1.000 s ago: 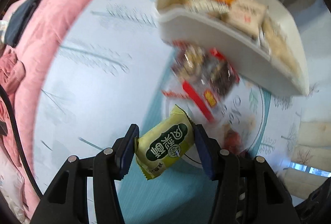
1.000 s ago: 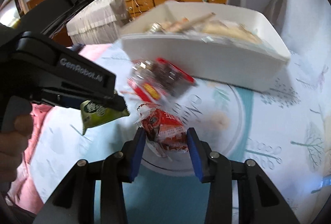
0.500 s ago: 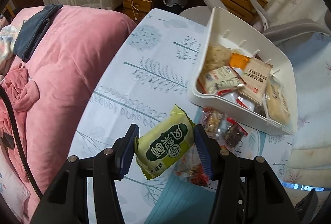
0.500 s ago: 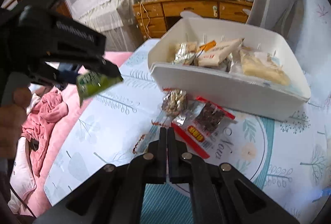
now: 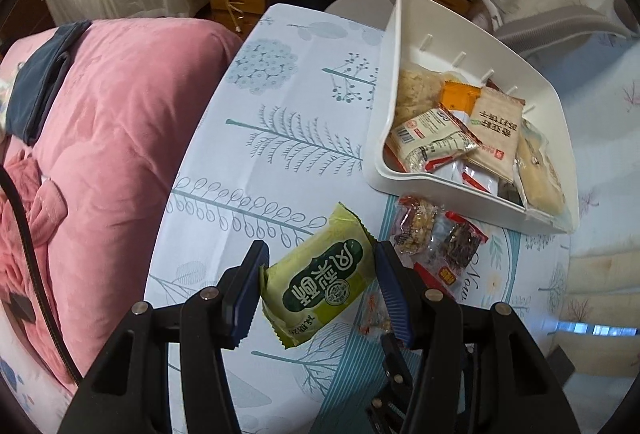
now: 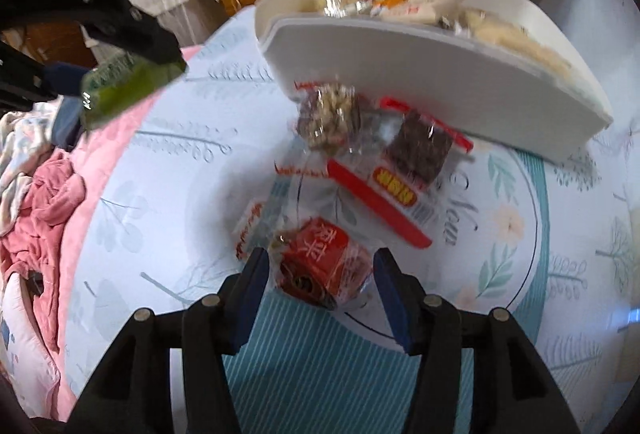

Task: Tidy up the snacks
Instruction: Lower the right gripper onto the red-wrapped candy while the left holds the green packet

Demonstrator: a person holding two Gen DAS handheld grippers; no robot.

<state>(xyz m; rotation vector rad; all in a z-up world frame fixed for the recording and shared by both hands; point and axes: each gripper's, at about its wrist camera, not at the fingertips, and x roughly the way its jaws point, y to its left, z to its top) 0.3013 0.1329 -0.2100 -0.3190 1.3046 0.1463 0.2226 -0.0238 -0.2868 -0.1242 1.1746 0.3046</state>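
Above the printed tablecloth point(image 5: 280, 81), the left gripper point(image 5: 318, 288) has a green snack packet point(image 5: 320, 280) pinched between its blue pads, lifted clear of the table and tilted on a slant. Off to its front right sits the white storage bin point(image 5: 384, 81), already carrying a beige biscuit packet point(image 5: 498, 129), an orange packet point(image 5: 460, 95) and several other wrapped snacks.

Down at the table, the right gripper point(image 6: 320, 282) has its jaws spread wide on either side of a red wrapped snack point(image 6: 320, 264) that lies on the cloth. The pads look just clear of the wrapper, though motion blur makes contact hard to call. Further on, right against the bin's front wall, lies a clear pack of nut and date bars point(image 6: 376, 145) with a red strip.

So this reads as the middle of the job: one packet is in the air, and two items are still loose on the table. Next, the left side needs to carry the green packet over the rim and let go above the pile. The right side needs to close squarely on the red snack before lifting, since that crinkly wrapper could slip from a shallow pinch.
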